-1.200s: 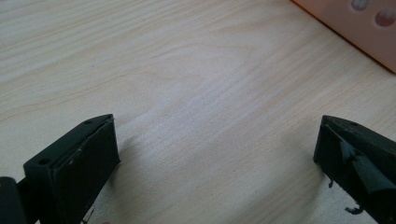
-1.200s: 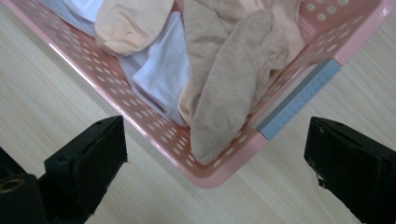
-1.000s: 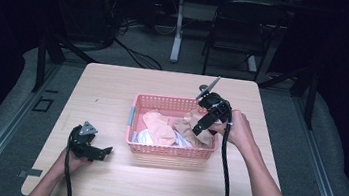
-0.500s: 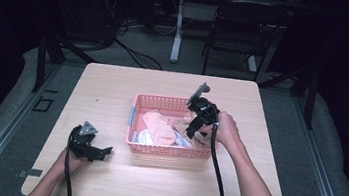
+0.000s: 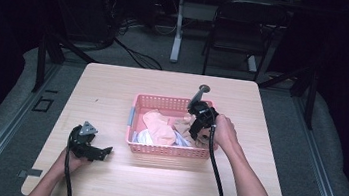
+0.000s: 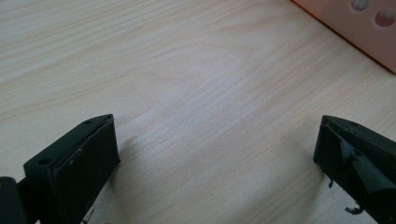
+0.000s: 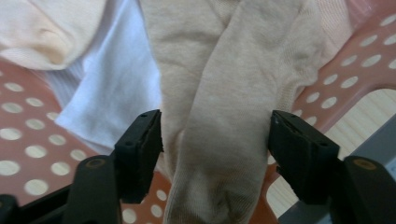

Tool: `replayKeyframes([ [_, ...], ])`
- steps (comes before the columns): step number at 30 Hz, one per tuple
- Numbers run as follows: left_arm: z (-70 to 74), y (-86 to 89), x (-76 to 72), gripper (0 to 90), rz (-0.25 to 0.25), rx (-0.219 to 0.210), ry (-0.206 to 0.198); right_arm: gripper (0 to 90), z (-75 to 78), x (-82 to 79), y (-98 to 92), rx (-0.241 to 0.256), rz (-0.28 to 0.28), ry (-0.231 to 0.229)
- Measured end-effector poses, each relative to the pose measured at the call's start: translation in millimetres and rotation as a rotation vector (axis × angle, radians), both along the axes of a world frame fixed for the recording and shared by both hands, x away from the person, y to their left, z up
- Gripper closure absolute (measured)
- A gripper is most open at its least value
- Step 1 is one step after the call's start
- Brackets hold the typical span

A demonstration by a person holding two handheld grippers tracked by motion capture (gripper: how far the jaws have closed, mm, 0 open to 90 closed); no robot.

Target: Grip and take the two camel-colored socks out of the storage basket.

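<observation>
A: Where do we have the right gripper [image 5: 198, 126]?

B: We have it inside the pink perforated basket [image 5: 166, 150], at the basket's right end, tipped down into the clothes. In the right gripper view its jaws stand wide apart, one on each side of a beige sock [image 7: 224, 116], which runs between them from top to bottom. We can't tell whether either jaw touches the knit; nothing is clamped.

A: And the sock itself?

B: It lies in the basket, draped over the dotted pink floor, with a white cloth [image 7: 114, 88] just beside it on one side and a pale peach garment [image 7: 51, 28] beyond that. In the high view we see the same heap: a peach piece [image 5: 159, 126] toward the middle, something white [image 5: 143, 135] at the near left corner, and the beige sock [image 5: 184, 128] under the gripper.

A: What about our left gripper [image 5: 98, 152]?

B: It rests on the wooden surface [image 5: 113, 90], well apart from the basket's left end, held in the left hand [image 5: 74, 159] near the front edge. Its jaws are spread wide too, with bare wood grain between them and nothing held. A corner of the basket [image 6: 359, 28] shows at the upper right of the left gripper view.

A: And the right hand [image 5: 223, 133]?

B: It grips the gripper from just outside the basket's right wall, cable trailing back along the forearm.
</observation>
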State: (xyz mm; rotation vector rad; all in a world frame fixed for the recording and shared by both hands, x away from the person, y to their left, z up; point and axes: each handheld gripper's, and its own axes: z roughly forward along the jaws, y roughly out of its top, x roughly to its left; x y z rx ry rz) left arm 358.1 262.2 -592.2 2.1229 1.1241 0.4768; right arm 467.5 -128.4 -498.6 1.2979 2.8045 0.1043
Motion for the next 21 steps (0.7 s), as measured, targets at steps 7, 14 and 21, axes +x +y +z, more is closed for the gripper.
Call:
replayKeyframes([
  [7,0.0,0.0,0.0,0.0,0.000,0.000,0.000,54.6,-5.4,0.1,0.7,-0.047,-0.024,-0.032],
  [14,0.0,0.0,-0.1,0.0,0.000,0.000,0.000,81.2,-7.0,1.4,2.5,-0.073,-0.048,-0.046],
  [21,0.0,0.0,-0.1,0.0,-0.001,0.000,0.000,85.0,-3.4,-0.2,-2.8,-0.026,-0.065,-0.052],
])
